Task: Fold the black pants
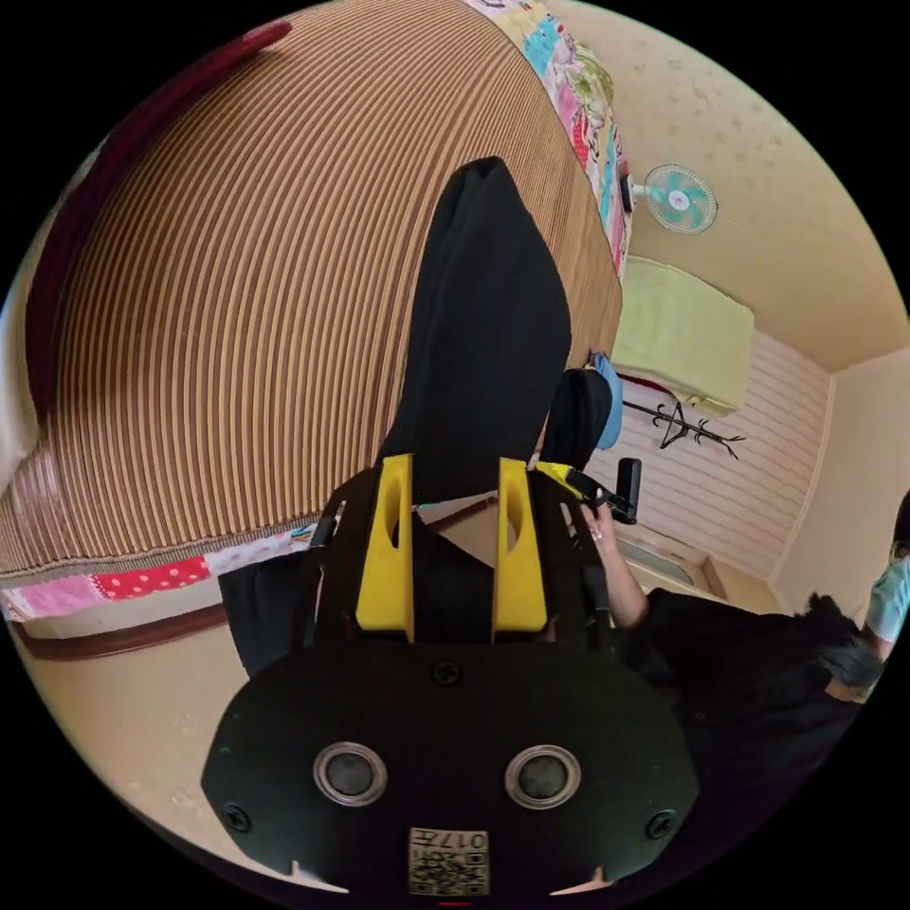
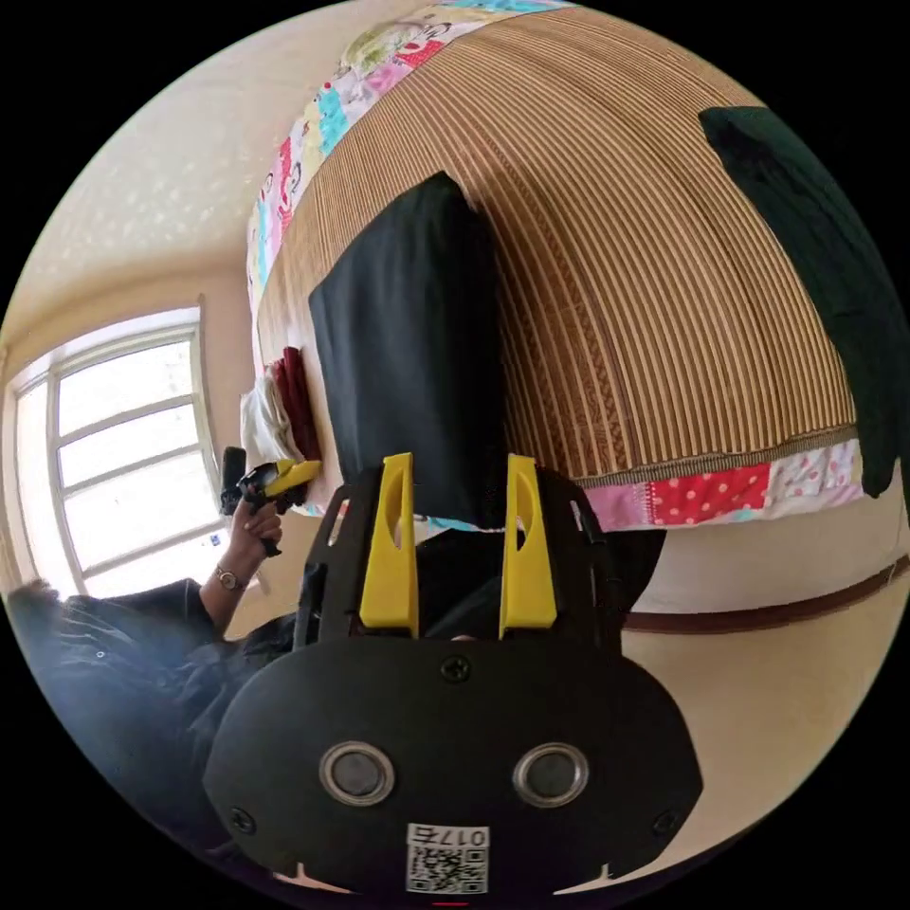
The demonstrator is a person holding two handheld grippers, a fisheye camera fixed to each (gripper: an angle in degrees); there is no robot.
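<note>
Left gripper view: left hand-held gripper, yellow jaws pointing at the bed, which is covered by a striped brown mat. Black pants run as a long dark strip from the jaws up across the mat; the near end drops between the jaws and over the bed edge. Jaws sit either side of the cloth with a gap, can't tell if they pinch it. Right hand-held gripper seen just beyond, held by a person's hand, jaw state unclear. Wall fan and coat rack in background.

Right gripper view: right hand-held gripper faces a broad folded part of the pants lying on the mat, cloth hanging between the jaws; grip can't be told. Another dark garment lies well apart at the bed edge. Left hand-held gripper near the window.
</note>
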